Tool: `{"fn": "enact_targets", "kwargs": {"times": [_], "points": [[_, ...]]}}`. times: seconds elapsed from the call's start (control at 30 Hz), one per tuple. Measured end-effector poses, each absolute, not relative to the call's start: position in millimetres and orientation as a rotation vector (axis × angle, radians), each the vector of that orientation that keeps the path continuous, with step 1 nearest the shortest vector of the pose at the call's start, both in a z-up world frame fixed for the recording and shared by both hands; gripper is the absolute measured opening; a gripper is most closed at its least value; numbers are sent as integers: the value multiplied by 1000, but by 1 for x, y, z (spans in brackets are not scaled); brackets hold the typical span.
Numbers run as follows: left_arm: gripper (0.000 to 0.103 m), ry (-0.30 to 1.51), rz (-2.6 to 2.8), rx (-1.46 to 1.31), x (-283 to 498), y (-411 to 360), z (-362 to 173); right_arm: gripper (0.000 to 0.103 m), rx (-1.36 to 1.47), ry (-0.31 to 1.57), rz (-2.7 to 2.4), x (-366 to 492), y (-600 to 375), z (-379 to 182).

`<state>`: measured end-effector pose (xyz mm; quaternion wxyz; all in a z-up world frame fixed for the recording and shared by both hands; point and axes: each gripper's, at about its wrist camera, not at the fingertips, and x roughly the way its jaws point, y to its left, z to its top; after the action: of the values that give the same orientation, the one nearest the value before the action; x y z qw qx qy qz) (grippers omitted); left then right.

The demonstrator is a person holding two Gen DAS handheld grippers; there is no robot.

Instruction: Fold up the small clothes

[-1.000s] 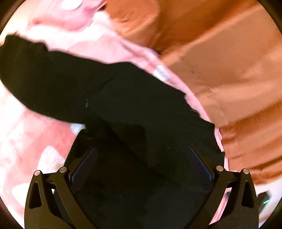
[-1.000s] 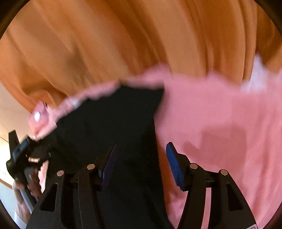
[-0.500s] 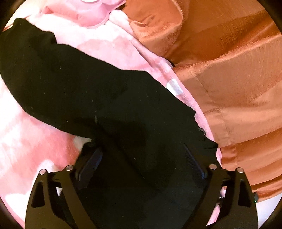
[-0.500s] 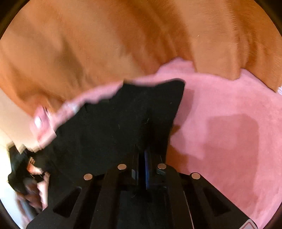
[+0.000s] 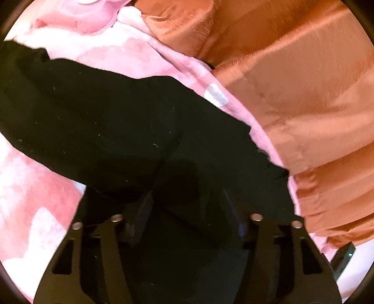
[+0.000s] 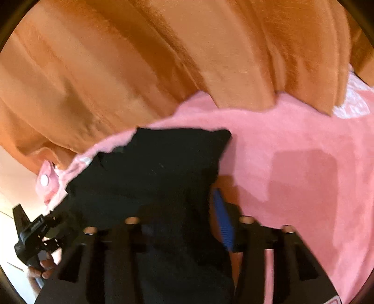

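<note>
A black garment [image 5: 112,121] lies on a pink blanket [image 5: 35,198], one part folded over another. My left gripper [image 5: 189,210] hovers over its near part with jaws open, narrower than before; cloth lies between the fingers. In the right wrist view the same black garment [image 6: 159,168] spreads from the blanket's far edge toward me. My right gripper [image 6: 182,217] is open over its right edge, the blue pad [image 6: 223,219] beside the cloth. The left gripper also shows in the right wrist view [image 6: 35,231] at the far left, held by a hand.
An orange curtain [image 6: 140,58] hangs along the far side of the pink blanket [image 6: 303,175]; it fills the right of the left wrist view [image 5: 292,81]. A pink pillow [image 5: 88,16] with a white spot lies at the top.
My right gripper closed on the garment half a second ago and has now opened again. My left gripper has moved closer over the cloth and its jaws have narrowed.
</note>
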<state>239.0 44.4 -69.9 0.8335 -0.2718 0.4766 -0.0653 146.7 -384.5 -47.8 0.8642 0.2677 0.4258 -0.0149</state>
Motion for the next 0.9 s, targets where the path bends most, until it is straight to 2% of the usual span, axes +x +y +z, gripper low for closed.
{"fn": "enact_targets", "kwargs": {"times": [0.03,0.07,0.1,0.13,0.27,0.37,0.43,0.53,0.6,0.63,0.73,0.77,0.8,0.83,0.87,0.9], "points": [[28,1010,-114,-542,240,43,-70,47,568,918,-21,146,-384,-55],[6,1007,-106,-532,241,44,-71,34,572,943,-11,145,-382,-62],[2,1002,-119,-542,241,46,-72,22,569,960,5,149,-375,-67],[2,994,-159,-590,241,50,-72,8,546,959,20,149,-371,-64],[2,952,-137,-557,239,55,-59,6,481,859,21,143,-376,-36],[1,1019,-130,-573,243,57,-82,4,502,972,-34,144,-393,-73],[1,1010,-133,-584,242,58,-80,4,541,955,-18,140,-400,-68],[2,1000,-132,-542,243,55,-78,3,454,890,-3,137,-394,-43],[2,1005,-142,-544,242,55,-82,4,494,982,-29,140,-399,-71],[2,1007,-149,-543,242,56,-79,3,518,955,-25,135,-403,-74],[7,958,-143,-630,236,76,-61,10,462,946,-99,130,-401,-47],[21,910,-100,-647,233,96,-49,16,422,915,-115,124,-396,-32],[33,886,-43,-640,231,111,-42,16,382,888,-128,119,-391,-18],[56,859,43,-631,228,130,-36,16,337,864,-143,112,-384,0],[66,821,187,-634,223,162,-31,20,321,849,-145,107,-377,10],[68,793,296,-658,218,193,-31,22,320,834,-138,100,-373,19]]}}
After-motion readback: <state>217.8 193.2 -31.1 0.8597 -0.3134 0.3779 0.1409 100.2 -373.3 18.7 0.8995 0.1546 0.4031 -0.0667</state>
